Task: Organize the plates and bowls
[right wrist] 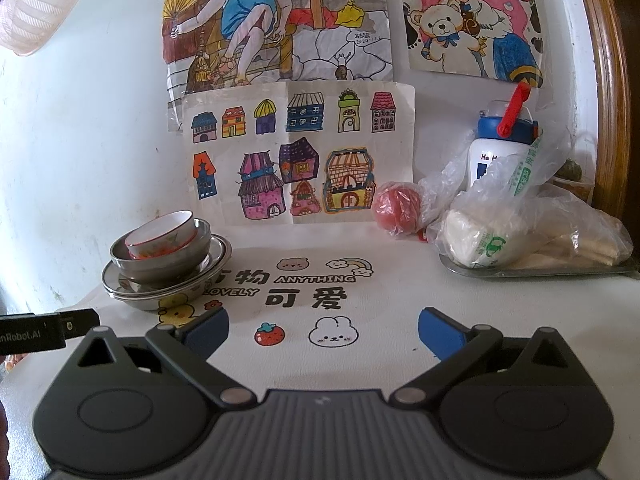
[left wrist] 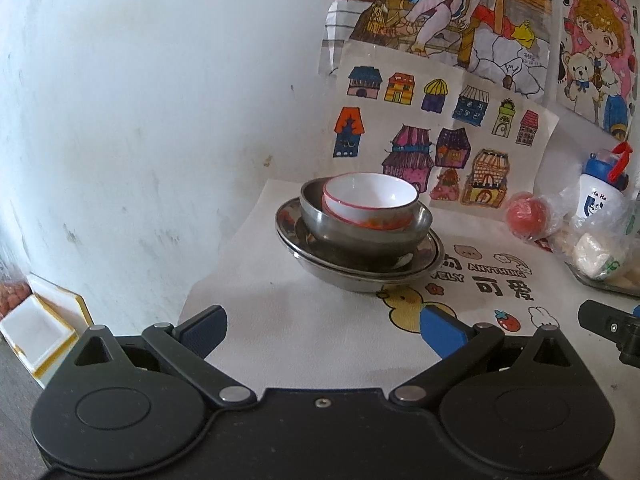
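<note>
A stack of dishes stands at the table's far left corner, near the wall. At the bottom lie steel plates (left wrist: 360, 270) (right wrist: 160, 290). On them sits a steel bowl (left wrist: 360, 228) (right wrist: 164, 264). A white bowl with a red rim (left wrist: 370, 200) (right wrist: 162, 238) rests tilted inside it. My left gripper (left wrist: 324, 330) is open, a short way in front of the stack, with nothing between its fingers. My right gripper (right wrist: 324, 330) is open too, over the printed tablecloth (right wrist: 320, 292), to the right of the stack.
A red ball in plastic (right wrist: 396, 210) (left wrist: 526, 218), a blue-capped bottle (right wrist: 500, 148) (left wrist: 600, 196) and bagged food on a steel tray (right wrist: 532, 268) crowd the back right. Drawings hang on the wall (right wrist: 296, 152). White boxes (left wrist: 40, 332) sit on the floor at left.
</note>
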Available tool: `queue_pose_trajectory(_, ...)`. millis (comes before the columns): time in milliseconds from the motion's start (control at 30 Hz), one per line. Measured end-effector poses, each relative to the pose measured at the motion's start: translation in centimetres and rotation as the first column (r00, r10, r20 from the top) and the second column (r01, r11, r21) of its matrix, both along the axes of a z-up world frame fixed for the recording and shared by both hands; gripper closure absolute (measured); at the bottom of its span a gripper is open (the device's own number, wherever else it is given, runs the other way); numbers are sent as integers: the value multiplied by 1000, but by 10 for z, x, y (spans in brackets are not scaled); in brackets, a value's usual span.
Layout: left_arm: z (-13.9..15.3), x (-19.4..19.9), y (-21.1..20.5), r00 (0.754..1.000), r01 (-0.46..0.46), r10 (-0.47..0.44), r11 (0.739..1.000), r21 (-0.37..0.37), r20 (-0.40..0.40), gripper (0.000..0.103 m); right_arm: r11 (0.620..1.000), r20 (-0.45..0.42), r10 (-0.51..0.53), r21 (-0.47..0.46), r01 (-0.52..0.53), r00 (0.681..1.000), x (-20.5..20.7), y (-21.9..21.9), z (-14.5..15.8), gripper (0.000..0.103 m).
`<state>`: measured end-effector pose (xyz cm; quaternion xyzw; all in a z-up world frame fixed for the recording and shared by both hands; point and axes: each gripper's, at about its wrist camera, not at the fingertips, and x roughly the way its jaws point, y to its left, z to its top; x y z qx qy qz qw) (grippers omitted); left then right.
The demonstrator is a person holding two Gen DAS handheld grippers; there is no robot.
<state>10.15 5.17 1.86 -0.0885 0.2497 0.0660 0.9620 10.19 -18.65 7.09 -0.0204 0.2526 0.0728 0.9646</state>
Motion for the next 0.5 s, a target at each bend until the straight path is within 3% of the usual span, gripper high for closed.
queue_pose_trajectory(500, 0, 1, -2, 1000, 3, -3, 1000, 13, -11, 1, 1000, -3, 4, -4, -4, 1000, 1, 1, -1, 0)
